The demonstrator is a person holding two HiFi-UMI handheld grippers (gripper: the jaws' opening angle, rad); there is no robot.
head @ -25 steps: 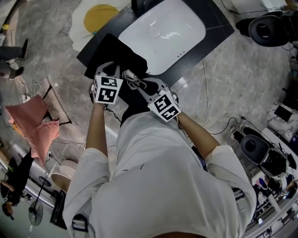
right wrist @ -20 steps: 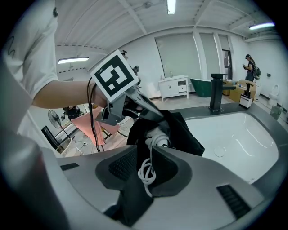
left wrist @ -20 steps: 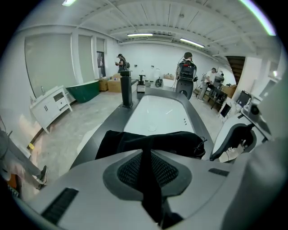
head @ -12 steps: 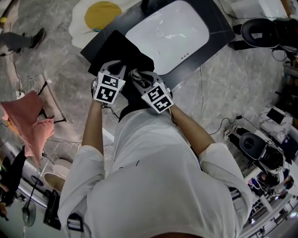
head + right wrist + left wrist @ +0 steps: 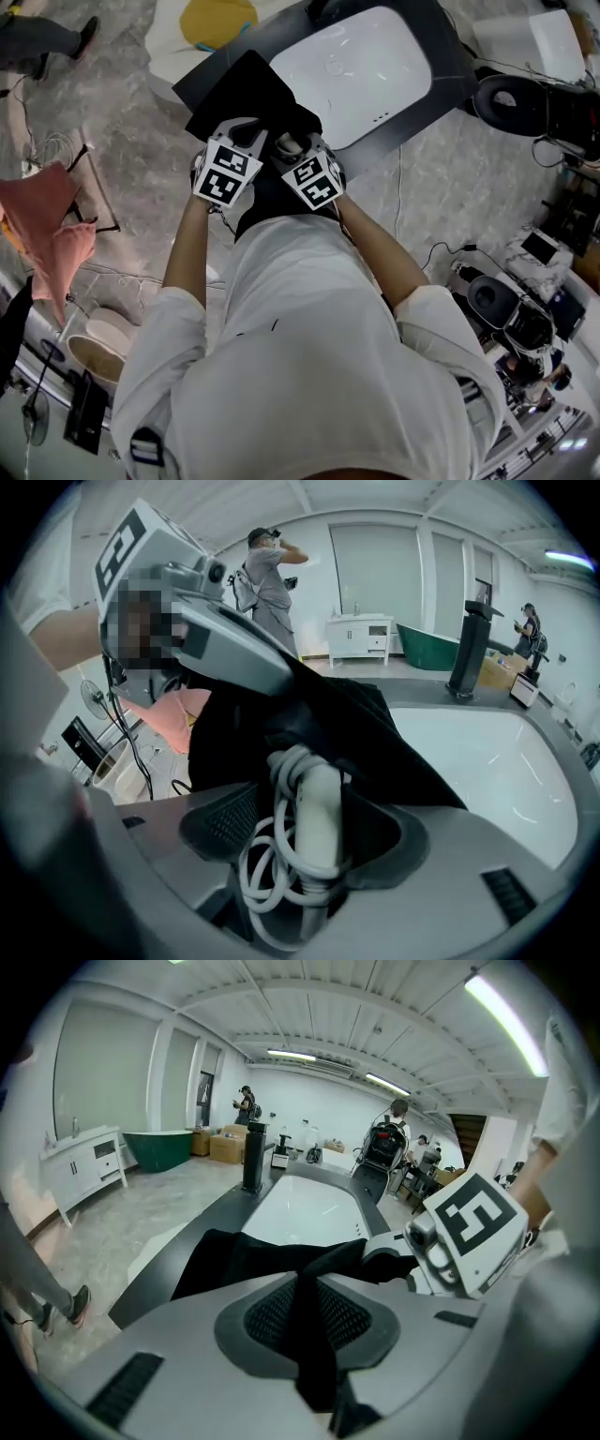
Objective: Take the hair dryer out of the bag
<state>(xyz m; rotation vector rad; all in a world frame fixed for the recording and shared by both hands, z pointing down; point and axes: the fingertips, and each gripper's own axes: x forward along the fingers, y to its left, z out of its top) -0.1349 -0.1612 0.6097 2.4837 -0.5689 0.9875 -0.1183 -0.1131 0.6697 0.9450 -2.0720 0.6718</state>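
The left gripper [image 5: 314,1283] clamps the bag [image 5: 225,1255] at the near edge of the counter [image 5: 448,75]; the right gripper [image 5: 314,836] has jaws that have just been opening, apart round the hair dryer [image 5: 319,803]. The dryer sits in the bag's mouth; I'd say lifting it out is all still to do.

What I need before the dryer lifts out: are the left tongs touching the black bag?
Touching. The left gripper view shows a fold of the black bag pinched between the closed left tongs.
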